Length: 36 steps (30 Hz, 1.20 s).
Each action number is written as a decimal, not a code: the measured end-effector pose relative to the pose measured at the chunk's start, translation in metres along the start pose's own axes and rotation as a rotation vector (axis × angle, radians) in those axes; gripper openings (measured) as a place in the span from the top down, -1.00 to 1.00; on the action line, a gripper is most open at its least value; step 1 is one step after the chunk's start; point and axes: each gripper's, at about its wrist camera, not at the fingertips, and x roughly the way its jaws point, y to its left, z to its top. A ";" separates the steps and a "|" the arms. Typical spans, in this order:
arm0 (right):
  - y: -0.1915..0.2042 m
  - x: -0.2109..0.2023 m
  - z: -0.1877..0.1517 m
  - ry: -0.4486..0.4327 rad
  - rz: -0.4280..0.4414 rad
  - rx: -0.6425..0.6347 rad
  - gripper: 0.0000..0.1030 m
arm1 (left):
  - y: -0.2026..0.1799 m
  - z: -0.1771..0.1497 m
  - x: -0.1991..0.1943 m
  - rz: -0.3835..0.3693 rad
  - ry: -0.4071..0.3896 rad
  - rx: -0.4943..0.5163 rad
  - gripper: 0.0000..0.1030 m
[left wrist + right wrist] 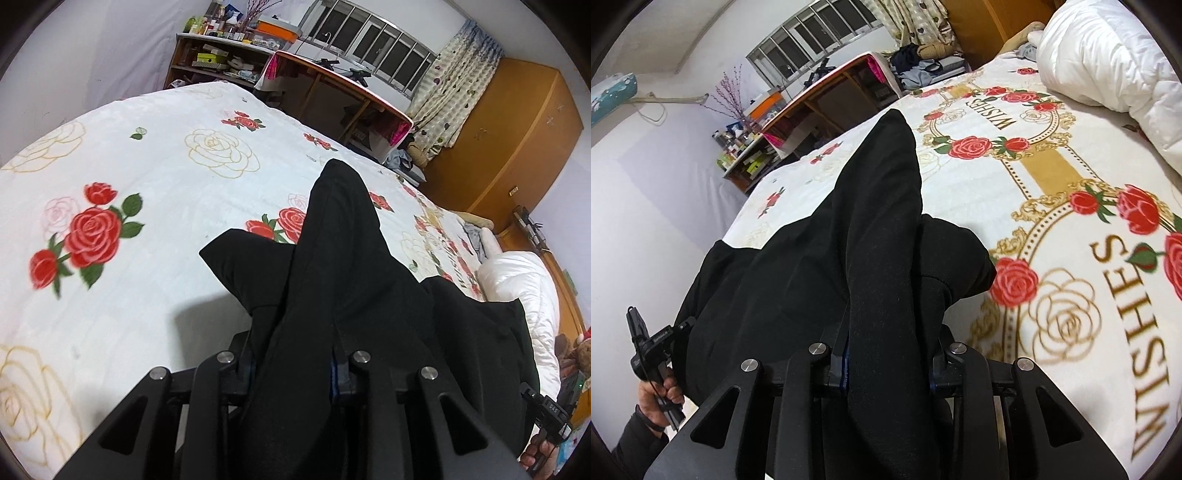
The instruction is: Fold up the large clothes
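A bedroom, mid-fold: I hold a black garment up off the rose-print bedspread, one edge in each tool. My left tool has its jaws drawn narrow on a bunched fold of the cloth, and my right tool is pinched on the opposite edge in the same way. The fabric rises from each tool towards 12 o'clock, while the rest sags back onto the bed. From the left wrist view a loose flap lies at 9 o'clock of the raised ridge; from the right, a rounded lump sits at 3 o'clock. A white quilt is heaped near the head of the bed, well apart from the work. To fold this cleanly, I judge both tools should stay level with each other and keep the span between them taut, so the hanging part drapes straight before I lay it over. An uneven lift would likely twist the fold.
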 end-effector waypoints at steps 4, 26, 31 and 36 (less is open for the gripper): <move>0.007 -0.029 -0.019 -0.007 0.011 0.005 0.45 | 0.005 -0.016 -0.032 -0.011 -0.002 0.000 0.47; -0.001 -0.103 -0.139 0.014 0.025 0.077 0.45 | 0.048 -0.126 -0.124 -0.028 0.010 0.012 0.47; -0.019 -0.091 -0.154 0.058 0.004 0.112 0.44 | 0.064 -0.144 -0.108 0.002 0.053 -0.024 0.46; -0.049 -0.067 -0.169 0.108 -0.011 0.194 0.38 | 0.080 -0.157 -0.090 0.013 0.088 -0.058 0.37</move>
